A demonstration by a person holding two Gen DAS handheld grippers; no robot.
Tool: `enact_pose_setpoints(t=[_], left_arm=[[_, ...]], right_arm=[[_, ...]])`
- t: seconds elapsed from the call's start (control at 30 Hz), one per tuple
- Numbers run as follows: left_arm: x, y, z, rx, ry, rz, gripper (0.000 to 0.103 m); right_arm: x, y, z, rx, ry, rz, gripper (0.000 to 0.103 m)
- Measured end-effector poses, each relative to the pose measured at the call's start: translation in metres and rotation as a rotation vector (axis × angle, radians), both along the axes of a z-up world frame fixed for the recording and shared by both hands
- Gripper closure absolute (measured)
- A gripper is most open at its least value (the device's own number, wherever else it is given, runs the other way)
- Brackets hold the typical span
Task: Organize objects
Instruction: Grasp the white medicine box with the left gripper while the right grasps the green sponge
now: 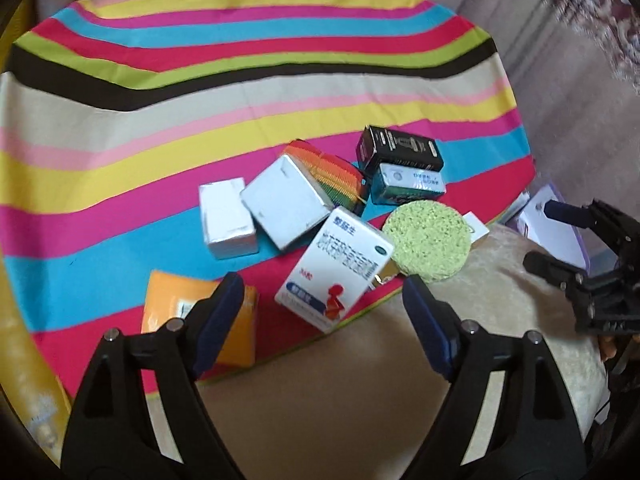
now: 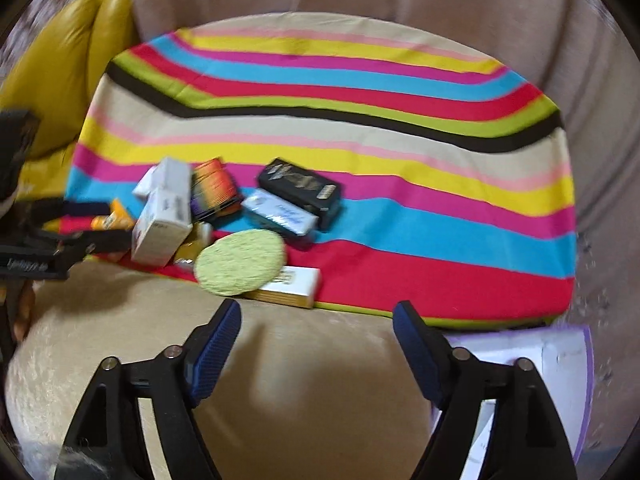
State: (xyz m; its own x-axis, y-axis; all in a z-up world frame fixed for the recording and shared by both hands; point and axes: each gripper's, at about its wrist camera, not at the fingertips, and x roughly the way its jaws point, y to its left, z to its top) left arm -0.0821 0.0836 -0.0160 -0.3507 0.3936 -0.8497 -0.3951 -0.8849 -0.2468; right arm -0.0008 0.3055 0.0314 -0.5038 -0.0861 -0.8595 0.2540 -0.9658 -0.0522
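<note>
At the near edge of the striped cloth [image 1: 240,80], around six o'clock, nine clustered items: seven boxes [image 1: 280,204], one green sponge disc [image 1: 428,236], one orange packet [image 1: 168,304]; from nine through three o'clock, open stripes; left gripper [image 1: 324,304] and right gripper [image 2: 316,332] jaws apart, empty.

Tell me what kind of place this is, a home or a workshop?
Most likely a home living room. A bright striped cloth is spread over a plush beige upholstered seat, a mustard-yellow leather cushion sits beside it, and small household cartons, like the white medicine box with a red figure, lie scattered on the cloth.
</note>
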Motion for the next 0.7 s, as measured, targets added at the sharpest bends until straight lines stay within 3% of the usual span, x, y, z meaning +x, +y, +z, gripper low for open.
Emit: enact_pose_setpoints(t=[0.2,0.47,0.7], left_arm=[[-0.013,0.009,-0.013,-0.009,-0.034,-0.065,0.022],[-0.014,0.01,-0.022,0.026,-0.061,-0.107,0.052],[-0.003,0.008,-0.01,0.074,-0.007,-0.118,0.056]], right_arm=[[-0.015,-0.021,-0.011,0.016,-0.049,0.057,0.015],[-0.038,-0.045,-0.035,0.078,-0.122,0.109,0.012],[-0.049,-0.056,-0.047,0.099,-0.162,0.138,0.011]])
